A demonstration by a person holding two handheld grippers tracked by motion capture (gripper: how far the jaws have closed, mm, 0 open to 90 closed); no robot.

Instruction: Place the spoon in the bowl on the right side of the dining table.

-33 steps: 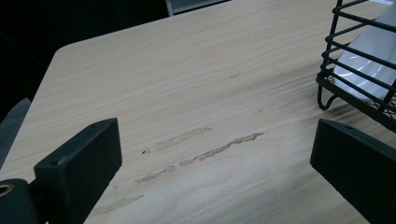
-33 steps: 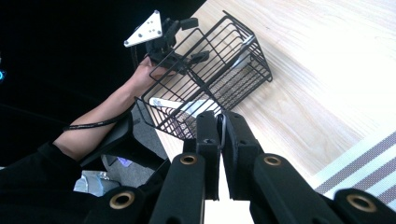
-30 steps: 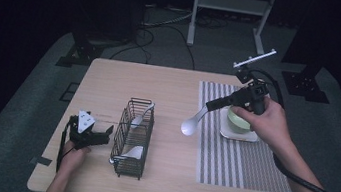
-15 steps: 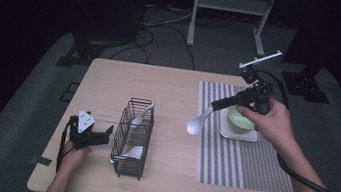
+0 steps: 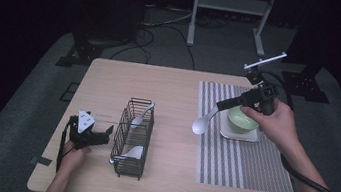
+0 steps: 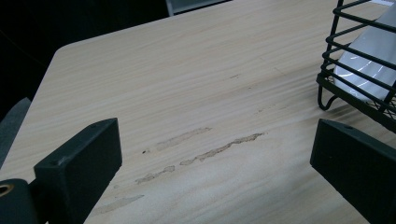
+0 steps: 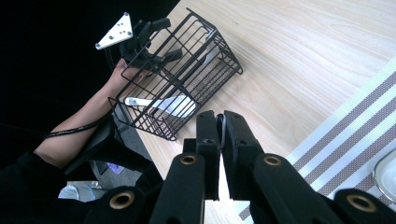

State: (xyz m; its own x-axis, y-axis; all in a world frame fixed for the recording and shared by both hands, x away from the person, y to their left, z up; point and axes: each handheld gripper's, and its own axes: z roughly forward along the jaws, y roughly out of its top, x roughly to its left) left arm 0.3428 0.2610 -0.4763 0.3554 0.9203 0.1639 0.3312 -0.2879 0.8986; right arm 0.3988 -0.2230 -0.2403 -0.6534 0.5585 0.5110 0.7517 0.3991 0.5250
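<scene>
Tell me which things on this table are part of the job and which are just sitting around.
In the job: white spoon held by the right gripper; green bowl on its tray; striped mat.

Lying about: wire basket with two spoons; idle left gripper.

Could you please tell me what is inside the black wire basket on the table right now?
The wire basket holds two white spoons, one toward its far end and one near the front. The wire bars partly hide both spoons.
</scene>
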